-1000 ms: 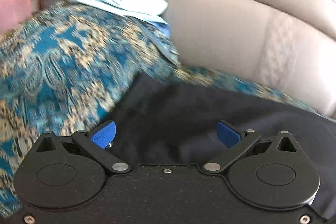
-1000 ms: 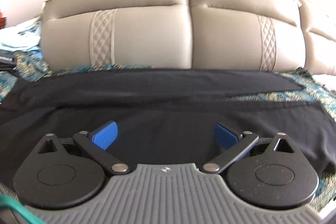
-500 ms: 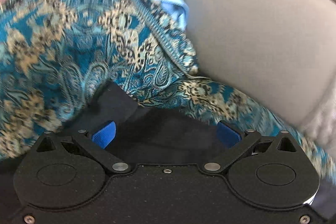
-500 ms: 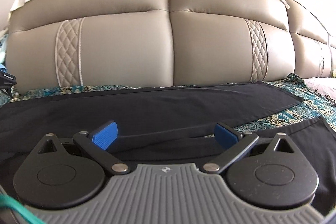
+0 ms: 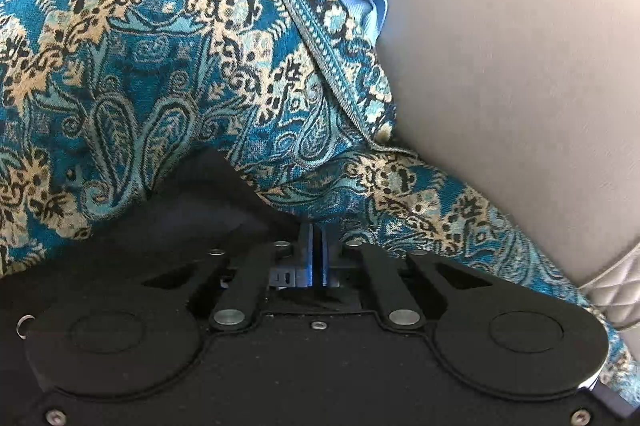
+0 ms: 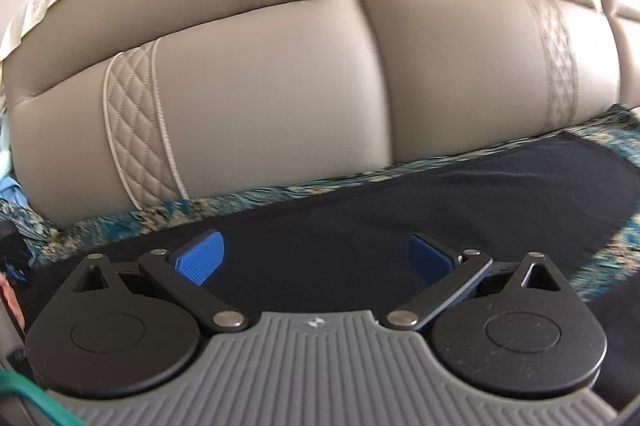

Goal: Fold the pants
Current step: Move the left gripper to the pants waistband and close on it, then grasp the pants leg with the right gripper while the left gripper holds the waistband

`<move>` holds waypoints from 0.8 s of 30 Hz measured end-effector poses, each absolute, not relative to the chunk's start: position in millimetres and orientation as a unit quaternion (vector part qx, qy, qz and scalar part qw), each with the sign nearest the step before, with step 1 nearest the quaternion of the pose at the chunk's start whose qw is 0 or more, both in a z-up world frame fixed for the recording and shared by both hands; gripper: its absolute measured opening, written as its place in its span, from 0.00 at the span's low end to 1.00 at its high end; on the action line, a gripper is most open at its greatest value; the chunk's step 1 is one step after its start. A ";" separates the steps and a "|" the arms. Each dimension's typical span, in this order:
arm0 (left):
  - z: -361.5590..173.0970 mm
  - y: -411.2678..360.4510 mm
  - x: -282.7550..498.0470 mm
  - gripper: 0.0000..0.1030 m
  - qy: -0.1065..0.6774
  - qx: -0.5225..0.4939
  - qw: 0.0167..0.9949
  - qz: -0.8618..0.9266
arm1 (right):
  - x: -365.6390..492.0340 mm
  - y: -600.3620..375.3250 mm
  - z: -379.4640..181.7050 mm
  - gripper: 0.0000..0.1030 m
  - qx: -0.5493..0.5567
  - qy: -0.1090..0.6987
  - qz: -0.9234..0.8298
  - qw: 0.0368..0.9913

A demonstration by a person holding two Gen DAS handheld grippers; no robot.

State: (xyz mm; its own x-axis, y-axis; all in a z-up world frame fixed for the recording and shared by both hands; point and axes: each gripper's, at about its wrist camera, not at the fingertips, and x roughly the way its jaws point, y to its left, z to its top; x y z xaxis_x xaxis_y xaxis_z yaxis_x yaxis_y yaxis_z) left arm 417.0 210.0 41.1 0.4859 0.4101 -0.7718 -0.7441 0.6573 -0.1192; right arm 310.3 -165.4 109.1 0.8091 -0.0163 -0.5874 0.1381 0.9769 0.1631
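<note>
Black pants (image 6: 460,202) spread on the patterned teal cover (image 5: 168,66) — sofa back (image 6: 280,98) behind.

The left gripper (image 5: 316,258) is clenched at the pants' edge — whether cloth sits between its pads, I cannot tell; the right gripper (image 6: 316,258) hangs released above them.

Pants (image 6: 460,202) matt black cloth; throw (image 5: 168,66) woven paisley; sofa back (image 6: 280,98) smooth leather.
</note>
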 end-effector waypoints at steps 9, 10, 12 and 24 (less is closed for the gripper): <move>75.1 214.2 382.0 0.02 0.347 -0.207 0.873 0.274 | 343.8 -127.8 102.4 1.00 0.128 0.362 0.009 0.923; 78.4 214.6 376.7 0.02 0.343 -0.204 0.878 0.263 | 345.4 -125.7 100.5 1.00 0.140 0.369 0.023 0.919; 87.8 215.6 360.4 0.02 0.331 -0.201 0.889 0.246 | 346.3 -121.2 96.6 0.96 0.163 0.378 0.044 0.911; 95.5 229.0 239.7 0.01 0.247 -0.256 0.920 0.163 | 331.1 -57.8 73.7 0.51 0.278 0.431 0.174 0.840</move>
